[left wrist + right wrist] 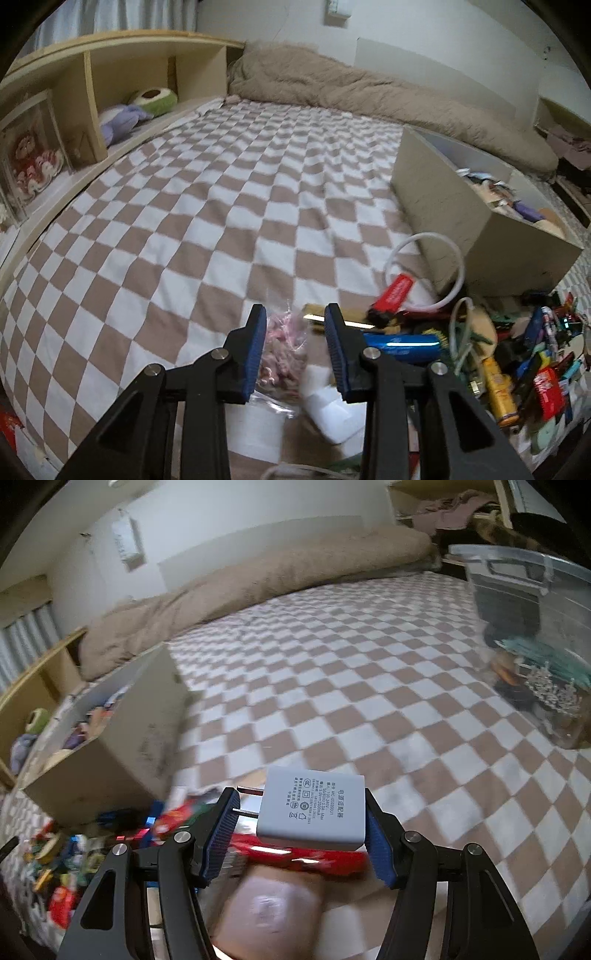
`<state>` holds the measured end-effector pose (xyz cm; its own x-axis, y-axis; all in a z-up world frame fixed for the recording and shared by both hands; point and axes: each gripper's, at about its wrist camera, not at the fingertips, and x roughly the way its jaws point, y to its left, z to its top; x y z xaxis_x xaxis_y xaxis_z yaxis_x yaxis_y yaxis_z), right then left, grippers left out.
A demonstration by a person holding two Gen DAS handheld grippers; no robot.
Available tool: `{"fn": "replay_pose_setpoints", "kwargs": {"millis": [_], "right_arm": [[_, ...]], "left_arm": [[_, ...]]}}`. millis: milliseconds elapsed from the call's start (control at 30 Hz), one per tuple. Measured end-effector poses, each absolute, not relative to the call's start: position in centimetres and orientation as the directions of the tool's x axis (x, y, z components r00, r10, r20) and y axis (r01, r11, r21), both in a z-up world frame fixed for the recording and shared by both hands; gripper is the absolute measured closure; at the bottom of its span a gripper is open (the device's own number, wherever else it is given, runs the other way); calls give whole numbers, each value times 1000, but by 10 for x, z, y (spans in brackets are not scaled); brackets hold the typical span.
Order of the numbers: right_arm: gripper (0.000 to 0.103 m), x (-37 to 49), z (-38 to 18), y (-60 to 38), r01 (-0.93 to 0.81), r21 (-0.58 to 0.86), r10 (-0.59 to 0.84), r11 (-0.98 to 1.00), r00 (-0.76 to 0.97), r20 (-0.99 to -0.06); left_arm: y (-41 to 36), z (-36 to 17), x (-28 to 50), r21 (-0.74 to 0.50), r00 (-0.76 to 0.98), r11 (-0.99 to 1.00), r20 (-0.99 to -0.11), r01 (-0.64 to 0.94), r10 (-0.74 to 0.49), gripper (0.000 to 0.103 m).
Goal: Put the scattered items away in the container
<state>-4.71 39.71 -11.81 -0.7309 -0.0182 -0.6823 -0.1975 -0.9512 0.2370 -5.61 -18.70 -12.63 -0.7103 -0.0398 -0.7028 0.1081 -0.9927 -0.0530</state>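
**Two items gripped, both to be carried to a container**

In the right wrist view, a white power adapter [311,810] is clamped between the blue pads of the right gripper [301,834], at lower centre of the frame. It is held by its flat sides with the printed face turned up and its prongs pointing to the left, a grasp that probably keeps the smooth block from twisting. Blurred clutter [74,853] is seen at lower left, beside a beige box [122,760] already part filled. A clear plastic bin [535,635] with a few things inside is seen at upper right.

In the left wrist view, a clear bag of pink pieces [284,350] is caught between the pads of the left gripper [295,354], at lower centre. The jaws are drawn nearly together, and the soft bag seems pinched mainly against the left pad, so the hold is judged light. The checkered bedspread [207,206] fills the middle of the frame. The beige box [480,229] is seen at right, with a white cable loop [424,269] and a red item [395,291] touching its near wall. Which container is meant cannot be told.
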Motion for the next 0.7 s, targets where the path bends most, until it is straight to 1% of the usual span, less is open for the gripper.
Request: {"fn": "replay_pose_setpoints", "kwargs": {"millis": [100, 400, 433, 467, 533, 600, 633, 700], "right_arm": [[39, -43, -115, 381, -153, 282, -78, -947, -741, -667], [39, -43, -112, 331, -42, 326, -191, -945, -736, -650], [39, -43, -112, 326, -32, 328, -201, -944, -733, -650], [39, -44, -112, 321, -22, 329, -210, -944, -730, -650], [39, -46, -111, 312, 0, 328, -226, -945, -723, -653], [39, -46, -111, 305, 14, 324, -235, -946, -719, -654], [39, -46, -110, 303, 20, 326, -240, -945, -718, -654], [39, -48, -110, 300, 28, 330, -249, -943, -717, -651]], "left_arm": [[-179, -119, -53, -64, -732, -995, -681, 82, -17, 70], [-161, -108, -48, -98, -762, -995, -645, -1, 64, 71], [-160, -107, -48, -101, -764, -995, -641, -7, 71, 76], [-160, -106, -47, -105, -765, -994, -639, -16, 80, 79], [-160, -105, -46, -107, -766, -994, -636, -23, 86, 79], [-162, -105, -46, -72, -770, -997, -636, -6, 50, 79], [-165, -104, -45, -53, -774, -999, -633, 11, 25, 78], [-175, -106, -46, -35, -772, -998, -636, 45, -13, 63]]}}
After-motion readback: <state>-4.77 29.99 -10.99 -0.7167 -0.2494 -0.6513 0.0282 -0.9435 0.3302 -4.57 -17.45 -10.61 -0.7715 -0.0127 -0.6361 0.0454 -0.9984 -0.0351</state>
